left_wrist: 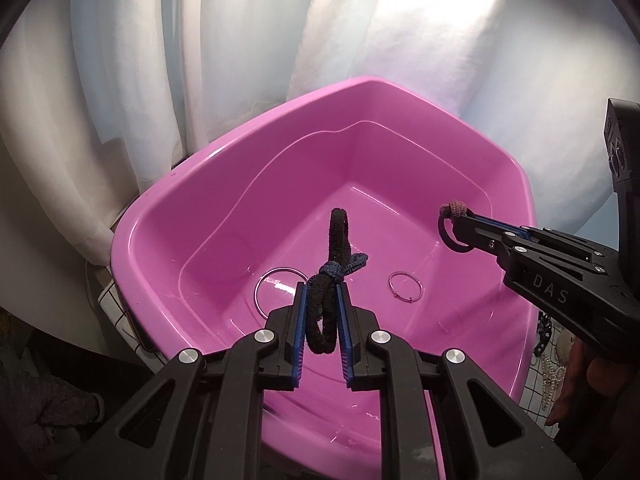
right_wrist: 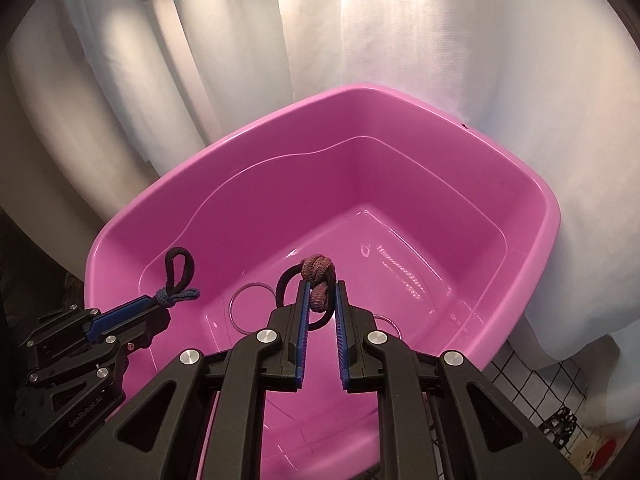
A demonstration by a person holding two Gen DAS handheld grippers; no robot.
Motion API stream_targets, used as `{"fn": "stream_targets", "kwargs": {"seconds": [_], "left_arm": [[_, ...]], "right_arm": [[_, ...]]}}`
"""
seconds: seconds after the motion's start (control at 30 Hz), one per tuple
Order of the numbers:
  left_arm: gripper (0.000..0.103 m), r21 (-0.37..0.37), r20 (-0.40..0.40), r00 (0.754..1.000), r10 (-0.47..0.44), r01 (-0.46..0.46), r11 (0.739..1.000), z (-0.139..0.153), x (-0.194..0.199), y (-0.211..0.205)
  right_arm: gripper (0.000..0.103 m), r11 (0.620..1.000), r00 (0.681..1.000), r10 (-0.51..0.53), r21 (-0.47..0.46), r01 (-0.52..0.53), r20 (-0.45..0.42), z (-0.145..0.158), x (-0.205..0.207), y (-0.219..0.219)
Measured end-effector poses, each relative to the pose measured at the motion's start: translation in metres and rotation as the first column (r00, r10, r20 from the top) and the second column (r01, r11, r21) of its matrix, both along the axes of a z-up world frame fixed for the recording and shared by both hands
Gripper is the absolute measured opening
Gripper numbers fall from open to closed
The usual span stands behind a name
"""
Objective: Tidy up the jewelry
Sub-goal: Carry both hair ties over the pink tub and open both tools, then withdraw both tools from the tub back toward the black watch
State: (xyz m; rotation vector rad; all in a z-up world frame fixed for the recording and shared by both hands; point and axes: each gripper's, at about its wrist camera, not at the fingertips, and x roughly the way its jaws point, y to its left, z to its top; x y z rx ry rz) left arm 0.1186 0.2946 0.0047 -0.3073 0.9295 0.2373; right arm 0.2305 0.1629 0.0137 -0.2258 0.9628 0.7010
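Note:
A pink plastic tub (left_wrist: 208,184) (right_wrist: 532,216) fills both views. My left gripper (left_wrist: 322,286) (right_wrist: 160,300) is shut on a black hair tie with a blue-grey knot (left_wrist: 338,240) (right_wrist: 178,270) and holds it over the tub. My right gripper (right_wrist: 322,284) (left_wrist: 460,220) is shut on a black hair tie with a brown-pink knot (right_wrist: 318,272) (left_wrist: 452,209), also over the tub. A large silver bangle (left_wrist: 262,284) (right_wrist: 236,300) and a small thin ring bracelet (left_wrist: 406,285) lie on the tub floor.
White curtains (left_wrist: 200,40) (right_wrist: 440,40) hang behind the tub. A white grid-patterned surface (right_wrist: 532,376) (left_wrist: 116,312) lies under it. A pearl strand and dark trinkets (left_wrist: 550,372) lie at the right.

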Motion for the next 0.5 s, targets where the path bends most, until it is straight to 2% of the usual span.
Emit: {"fn": "stream_targets", "kwargs": {"seconds": [0.07, 0.1, 0.13, 0.17, 0.2, 0.27, 0.33, 0.5], "left_arm": [[0.020, 0.013, -0.005, 1.000, -0.001, 0.001, 1.000, 0.001, 0.002, -0.001], [0.025, 0.014, -0.008, 1.000, -0.002, 0.002, 1.000, 0.001, 0.002, -0.002], [0.030, 0.016, -0.012, 1.000, -0.001, 0.001, 1.000, 0.001, 0.002, -0.002], [0.039, 0.019, -0.008, 1.000, -0.003, 0.003, 1.000, 0.002, 0.002, -0.002], [0.058, 0.032, -0.001, 1.000, -0.003, 0.003, 0.999, 0.005, 0.002, -0.003], [0.078, 0.072, 0.031, 0.999, 0.014, -0.016, 0.997, 0.012, -0.004, -0.006], [0.078, 0.090, 0.054, 0.998, 0.009, -0.014, 0.996, 0.018, -0.008, -0.007], [0.078, 0.118, 0.054, 0.999, 0.006, -0.012, 0.993, 0.020, -0.014, -0.008]], "right_arm": [[0.015, 1.000, 1.000, -0.006, -0.008, 0.006, 0.009, 0.001, -0.002, -0.001], [0.021, 1.000, 1.000, -0.011, -0.008, 0.011, 0.012, 0.001, -0.001, -0.002], [0.034, 1.000, 1.000, -0.016, -0.006, 0.016, 0.013, 0.002, 0.002, -0.003], [0.043, 1.000, 1.000, -0.021, -0.002, 0.021, 0.016, 0.003, 0.003, -0.004], [0.052, 1.000, 0.999, -0.023, 0.005, 0.023, 0.022, 0.004, 0.003, -0.006], [0.052, 1.000, 0.999, -0.027, 0.012, 0.027, 0.033, 0.007, 0.003, -0.008], [0.052, 0.999, 0.999, -0.033, 0.016, 0.032, 0.043, 0.009, 0.002, -0.010], [0.052, 0.998, 0.998, -0.047, 0.032, 0.046, 0.046, 0.014, 0.000, -0.014]]}}
